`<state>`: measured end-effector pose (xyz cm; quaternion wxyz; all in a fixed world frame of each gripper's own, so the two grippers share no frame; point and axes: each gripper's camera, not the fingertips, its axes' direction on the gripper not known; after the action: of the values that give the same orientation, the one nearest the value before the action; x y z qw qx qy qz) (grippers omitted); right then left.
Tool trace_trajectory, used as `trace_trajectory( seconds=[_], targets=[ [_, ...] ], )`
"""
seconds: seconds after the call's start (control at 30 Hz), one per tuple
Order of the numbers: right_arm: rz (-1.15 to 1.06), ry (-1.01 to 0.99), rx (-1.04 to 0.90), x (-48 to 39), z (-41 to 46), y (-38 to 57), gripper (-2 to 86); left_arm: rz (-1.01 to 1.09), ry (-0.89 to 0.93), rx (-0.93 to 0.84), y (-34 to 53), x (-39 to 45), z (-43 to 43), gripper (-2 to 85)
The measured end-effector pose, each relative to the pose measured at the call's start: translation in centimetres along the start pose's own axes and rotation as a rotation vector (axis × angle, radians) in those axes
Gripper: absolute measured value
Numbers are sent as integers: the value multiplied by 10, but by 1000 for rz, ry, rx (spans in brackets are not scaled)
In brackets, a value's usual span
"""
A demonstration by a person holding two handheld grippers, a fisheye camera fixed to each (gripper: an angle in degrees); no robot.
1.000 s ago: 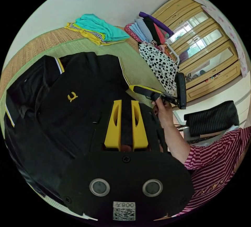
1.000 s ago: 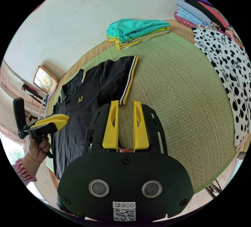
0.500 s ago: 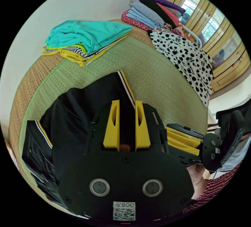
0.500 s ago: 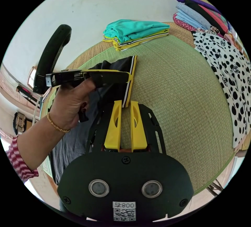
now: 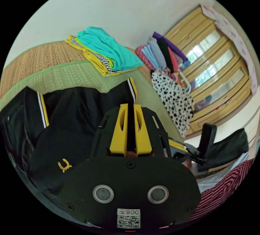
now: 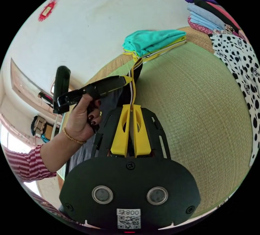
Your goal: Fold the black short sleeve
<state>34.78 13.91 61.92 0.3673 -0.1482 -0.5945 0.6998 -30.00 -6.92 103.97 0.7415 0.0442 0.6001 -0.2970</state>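
Observation:
The black short-sleeve polo [image 5: 73, 126], with yellow and white trim and a small yellow logo, lies on the green mat [image 6: 195, 105]. My left gripper [image 5: 130, 108] has its jaws shut on black cloth of one sleeve, just below the striped hem [image 5: 132, 89]. In the right gripper view that sleeve [image 6: 134, 75] stands lifted off the mat. My right gripper [image 6: 132, 108] is shut on its striped edge. A hand holds the left gripper [image 6: 94, 89] just above, its yellow tip on the same sleeve. The right gripper's handle [image 5: 203, 143] shows beside the left gripper.
A folded stack with a teal top [image 5: 108, 48] [image 6: 154, 40] sits at the mat's far edge. A multicoloured pile [image 5: 162, 53] and a spotted garment [image 5: 173, 99] [image 6: 243, 64] lie beside it, before a wooden wardrobe [image 5: 216, 70]. The person's red-striped top [image 5: 224, 189] is close by.
The left gripper came across to the sleeve. Both grippers closed on its striped hem and raised it off the mat.

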Motion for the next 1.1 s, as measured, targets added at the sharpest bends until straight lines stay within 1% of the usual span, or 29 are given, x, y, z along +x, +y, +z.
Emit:
trace_trajectory(
  seconds=[0.07, 0.27, 0.4, 0.47, 0.7, 0.83, 0.9, 1.1],
  targets=[
    [-39, -60, -18, -5, -1, -4, 17, -113, 76, 83, 13, -41, -30, 40],
    [-155, -163, -230, -19, 31, -13, 15, -316, 123, 132, 47, -128, -72, 57],
    [-204, -178, -301, -23, 35, -17, 14, -335, 106, 143, 53, -152, -93, 71],
    [-216, -187, -300, -23, 32, -19, 14, -325, 93, 143, 52, -163, -104, 77],
    [-267, -308, -360, -24, 28, -29, 13, -276, 6, 122, 46, -184, -129, 82],
    [-326, -280, -438, -38, 36, -32, 10, -289, -2, 85, 44, -201, -131, 81],
    [-338, -261, -435, -42, 34, -35, 9, -298, -3, 57, 43, -205, -125, 78],
    [-251, -137, -432, -26, 31, -46, 2, -265, 45, -28, 31, -204, -95, 32]
  ],
)
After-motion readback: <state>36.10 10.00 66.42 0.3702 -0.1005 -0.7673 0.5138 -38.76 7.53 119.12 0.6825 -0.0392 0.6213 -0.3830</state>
